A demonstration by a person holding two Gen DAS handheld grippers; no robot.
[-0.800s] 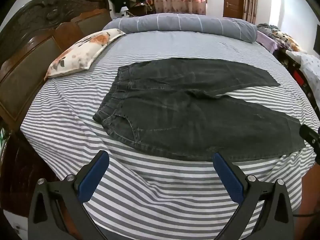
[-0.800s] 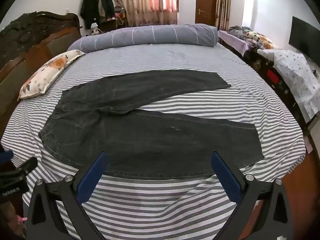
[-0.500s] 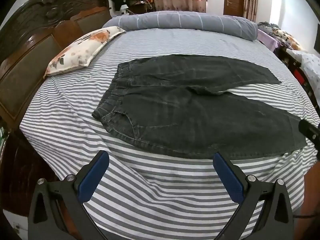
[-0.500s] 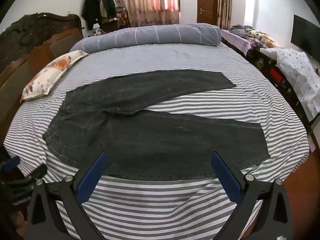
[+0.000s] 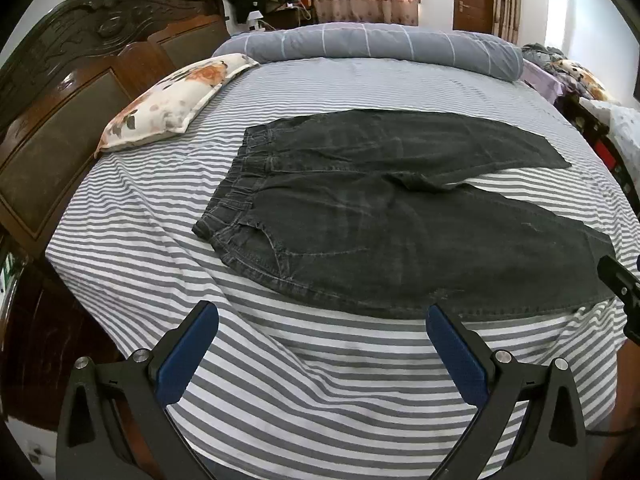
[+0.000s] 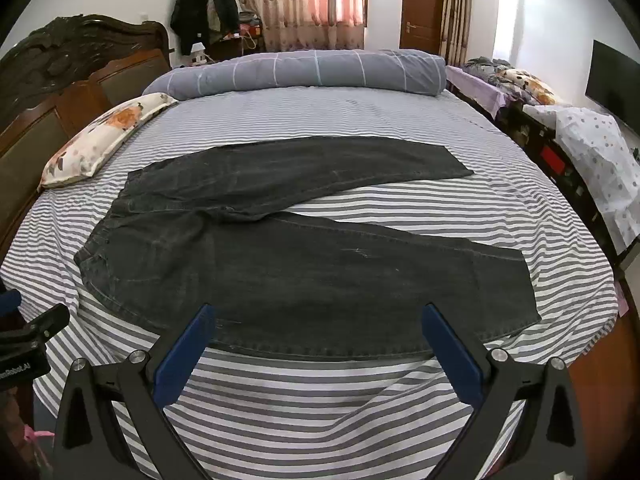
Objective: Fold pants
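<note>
Left gripper (image 5: pixel 322 316): two black angled plastic arms, each with a flat royal-blue pad on its inner face, silver round screws along the top edges and triangular cut-outs near the base. Right gripper (image 6: pixel 316 318): the same build, black arms, blue pads (image 6: pixel 185 354), silver screws (image 6: pixel 499 354). At its left, the other gripper's black body carries white lettering.

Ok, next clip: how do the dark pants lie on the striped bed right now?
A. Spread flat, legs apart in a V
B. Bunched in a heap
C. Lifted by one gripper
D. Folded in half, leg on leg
A: the pants lie flat with the legs splayed, striped sheet showing between them; both grippers are open and empty.
</note>
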